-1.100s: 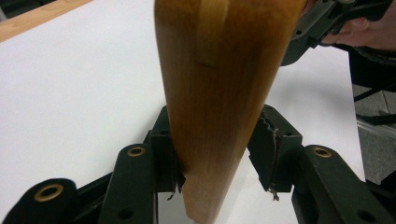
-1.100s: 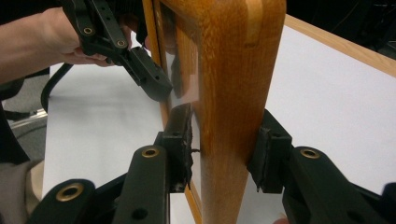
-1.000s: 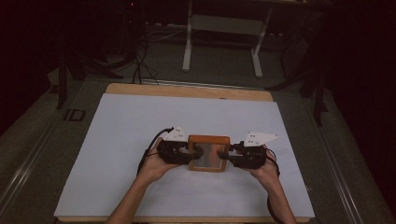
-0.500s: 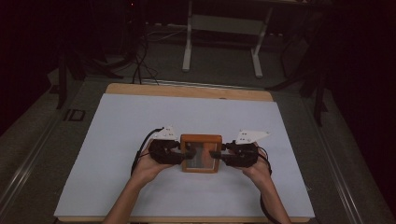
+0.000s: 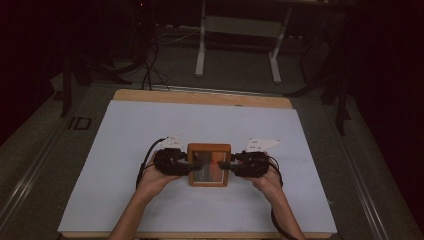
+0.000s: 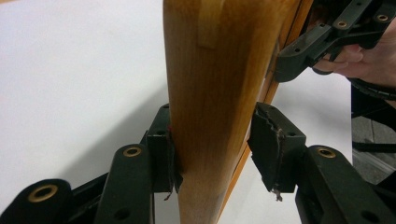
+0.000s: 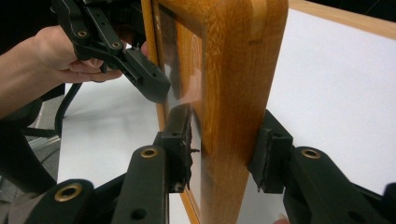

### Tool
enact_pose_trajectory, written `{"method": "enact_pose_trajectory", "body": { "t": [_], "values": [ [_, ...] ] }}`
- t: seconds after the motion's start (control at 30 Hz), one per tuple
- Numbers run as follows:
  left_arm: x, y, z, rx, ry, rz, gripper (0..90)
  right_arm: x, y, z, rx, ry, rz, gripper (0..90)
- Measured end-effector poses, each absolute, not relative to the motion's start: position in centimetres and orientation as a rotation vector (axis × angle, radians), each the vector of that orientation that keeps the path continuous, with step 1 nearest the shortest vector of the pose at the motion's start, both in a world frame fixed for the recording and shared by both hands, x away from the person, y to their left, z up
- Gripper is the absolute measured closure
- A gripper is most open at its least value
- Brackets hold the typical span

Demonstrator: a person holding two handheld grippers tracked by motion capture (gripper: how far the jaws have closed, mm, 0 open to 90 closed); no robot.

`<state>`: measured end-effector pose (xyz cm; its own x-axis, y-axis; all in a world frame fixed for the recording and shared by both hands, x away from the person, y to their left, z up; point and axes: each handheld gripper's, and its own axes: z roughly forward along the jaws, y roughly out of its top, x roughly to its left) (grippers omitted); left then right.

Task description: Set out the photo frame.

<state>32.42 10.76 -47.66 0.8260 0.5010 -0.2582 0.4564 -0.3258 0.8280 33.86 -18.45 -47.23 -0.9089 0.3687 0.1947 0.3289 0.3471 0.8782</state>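
Bench (image 5: 125,150): white sheet, dim room behind.
Frame (image 5: 209,164): between both sets of fingers.
Left fingers (image 6: 212,156): part-open astride frame's edge, far pad off.
Right fingers (image 7: 224,154): astride the opposite edge, grip uncertain.
Progress: frame carried; setting down left.

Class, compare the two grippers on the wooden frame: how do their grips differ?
The left gripper has one pad on the frame and the other standing clear; the right gripper has both pads against it. The left gripper takes the frame's left side, the right gripper its right side. Both are hand-held, black and straddle the frame's edge.

Black hand-held gripper (image 6: 215,158), brass-ringed screw holes
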Motion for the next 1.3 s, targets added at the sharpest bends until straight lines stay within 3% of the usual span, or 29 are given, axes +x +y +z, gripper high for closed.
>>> {"method": "enact_pose_trajectory", "body": {
  "t": [0.5,1.3],
  "values": [
    [32.5,11.7,-48.3,1.919,0.752,0.032,55.0,34.4,-18.0,-48.2,0.731,2.572,1.705,62.7],
    [32.5,12.5,-48.5,1.904,0.823,0.076,53.4,35.0,-18.4,-48.3,0.844,2.521,1.657,52.4]
  ]
}}
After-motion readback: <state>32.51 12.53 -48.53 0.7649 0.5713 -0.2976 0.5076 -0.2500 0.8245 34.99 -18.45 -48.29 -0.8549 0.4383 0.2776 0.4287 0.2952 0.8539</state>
